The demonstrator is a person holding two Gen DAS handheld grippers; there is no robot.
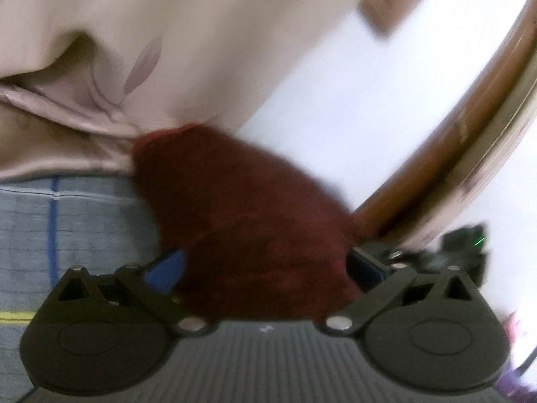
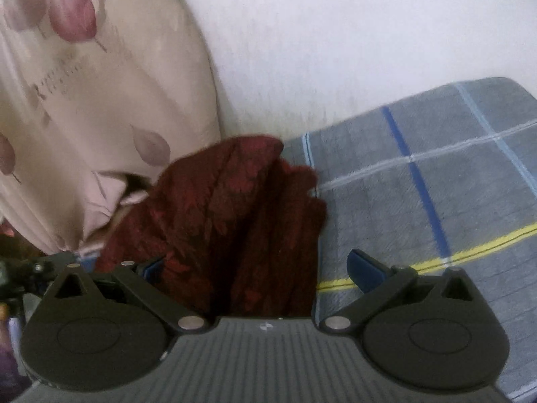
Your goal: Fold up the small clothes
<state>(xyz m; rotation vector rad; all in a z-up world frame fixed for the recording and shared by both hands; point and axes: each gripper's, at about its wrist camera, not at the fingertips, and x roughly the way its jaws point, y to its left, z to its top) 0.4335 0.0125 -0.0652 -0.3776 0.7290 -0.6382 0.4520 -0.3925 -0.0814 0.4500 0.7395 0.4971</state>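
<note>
A dark red patterned garment (image 1: 241, 221) lies bunched on the grey checked blanket (image 1: 77, 228). In the left wrist view it fills the gap between my left gripper's (image 1: 265, 265) wide-apart blue fingers (image 1: 164, 272), which do not pinch it. In the right wrist view the garment (image 2: 235, 221) sits in folds between my right gripper's (image 2: 258, 268) spread blue fingers (image 2: 365, 268). Its left finger is partly hidden by the cloth. Both grippers are open.
A beige pillow with pink leaf print (image 1: 134, 50) (image 2: 94, 94) lies against the garment's far side. A white wall (image 2: 335, 40) stands behind. A brown wooden bed frame (image 1: 470, 154) curves along the right. The blanket (image 2: 436, 184) spreads to the right.
</note>
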